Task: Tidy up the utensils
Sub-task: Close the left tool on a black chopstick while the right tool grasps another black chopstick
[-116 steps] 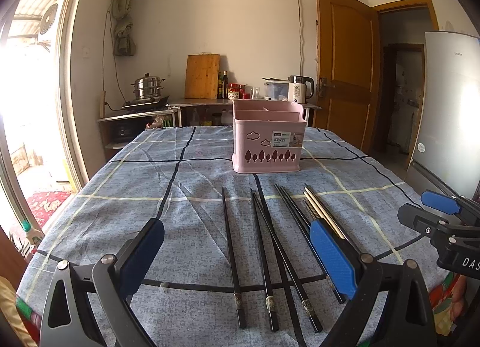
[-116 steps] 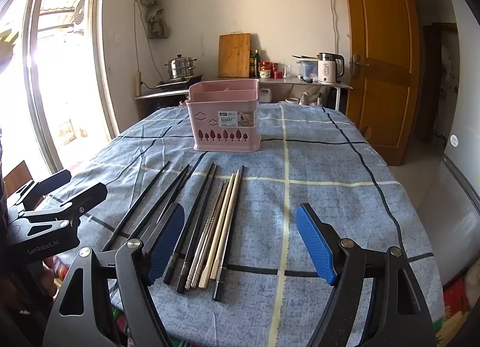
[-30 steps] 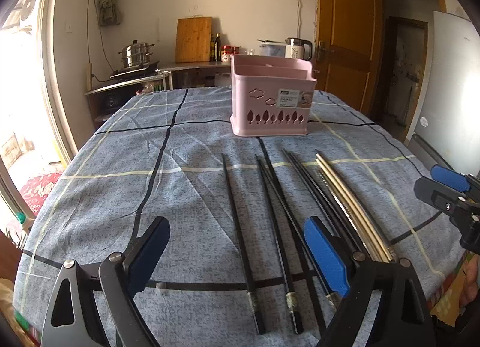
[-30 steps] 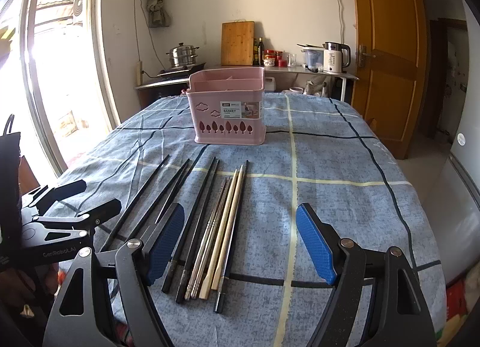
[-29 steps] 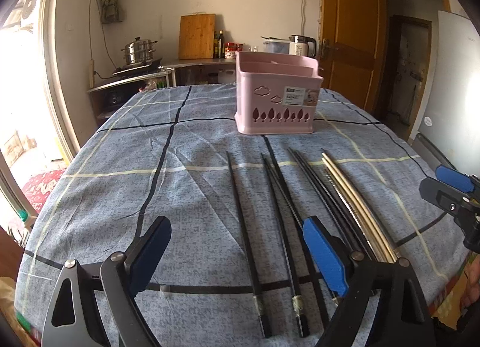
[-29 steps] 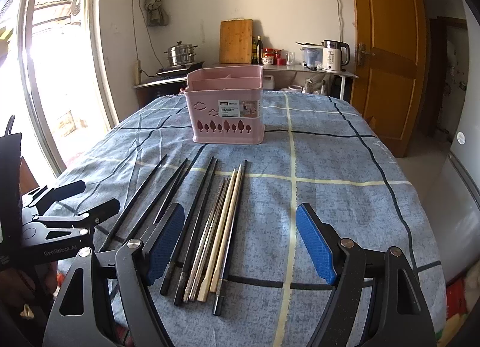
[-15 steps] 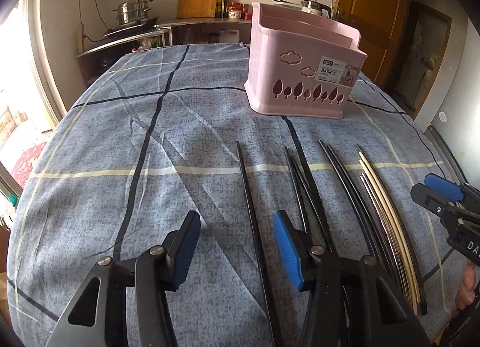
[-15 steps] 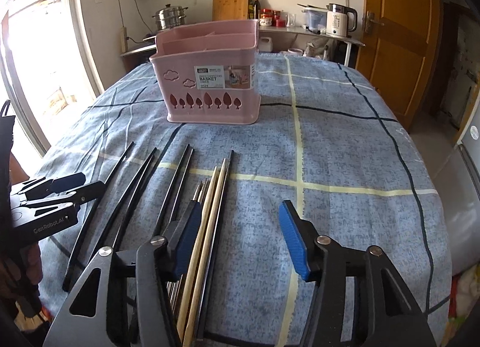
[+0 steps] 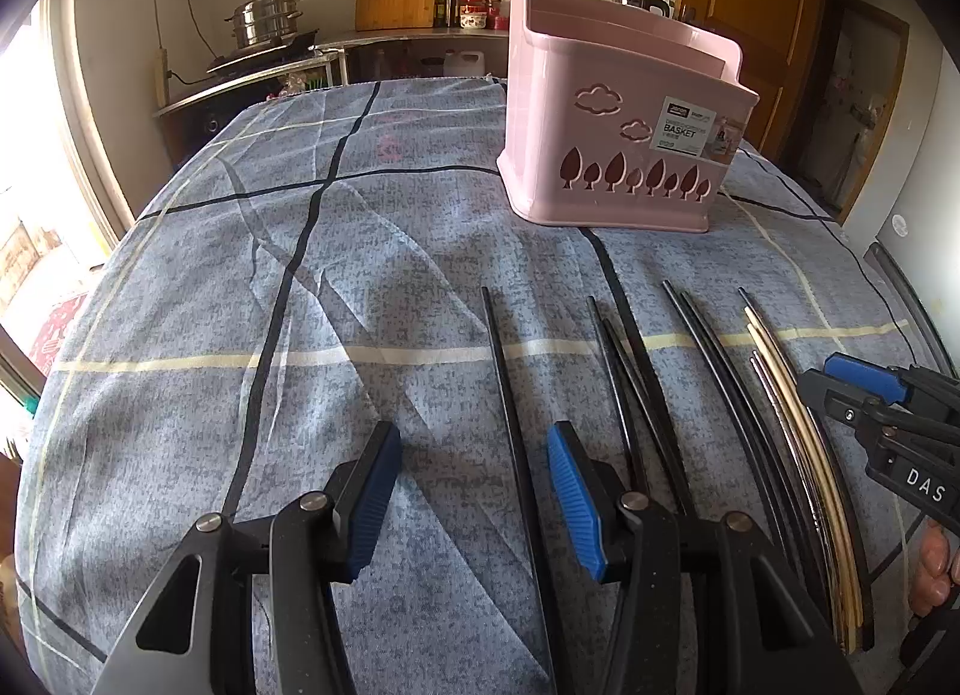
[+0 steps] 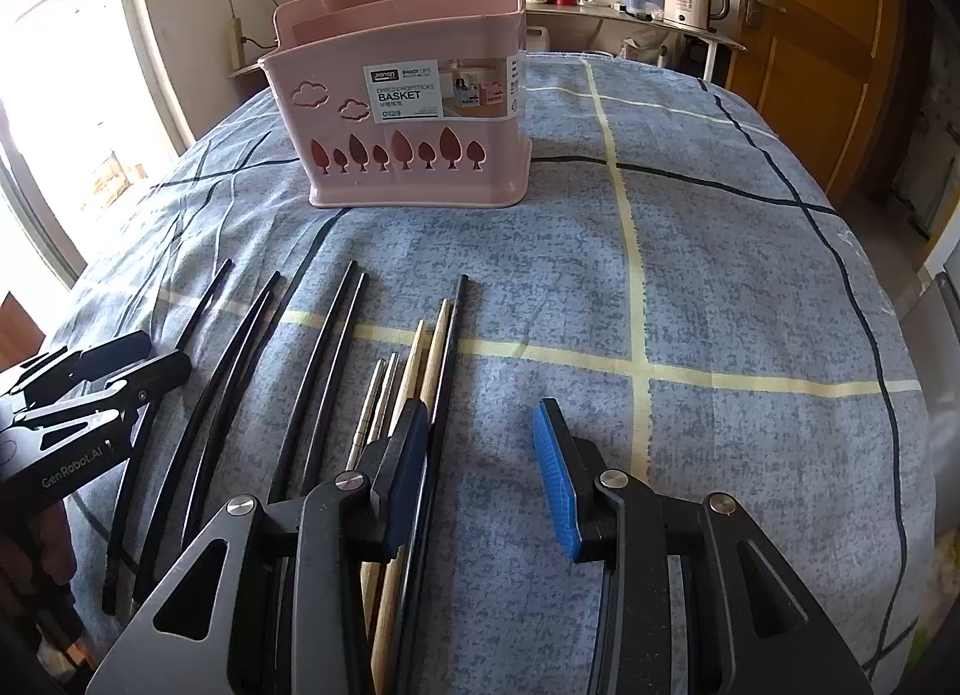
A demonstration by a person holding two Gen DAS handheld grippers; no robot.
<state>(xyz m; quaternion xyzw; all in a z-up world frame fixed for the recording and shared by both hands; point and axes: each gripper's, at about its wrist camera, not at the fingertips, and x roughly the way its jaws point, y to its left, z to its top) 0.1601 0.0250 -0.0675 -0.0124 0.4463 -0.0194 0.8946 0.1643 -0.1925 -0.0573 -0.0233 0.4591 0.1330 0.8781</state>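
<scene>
The chopsticks lie in a fanned row on the table [image 9: 180, 287], tips toward the pink basket [image 10: 414, 113], which stands well beyond them. From the left wrist, my left claw [image 9: 474, 485] straddles the lone black stick [image 9: 510, 425] at the row's outer edge, pads clear on both sides, nothing gripped. My right claw [image 10: 483, 473] hangs over the other end of the row: the outermost black stick [image 10: 447, 371] runs just inside its left pad, the wooden pair [image 10: 429, 353] beneath that pad. Its jaws have just been closing, but they hold nothing yet.

To do this well I would drop each claw until the pads flank one stick only, then squeeze near the thick end. The right one risks catching the wooden pair too, so I would nudge it outward first.
</scene>
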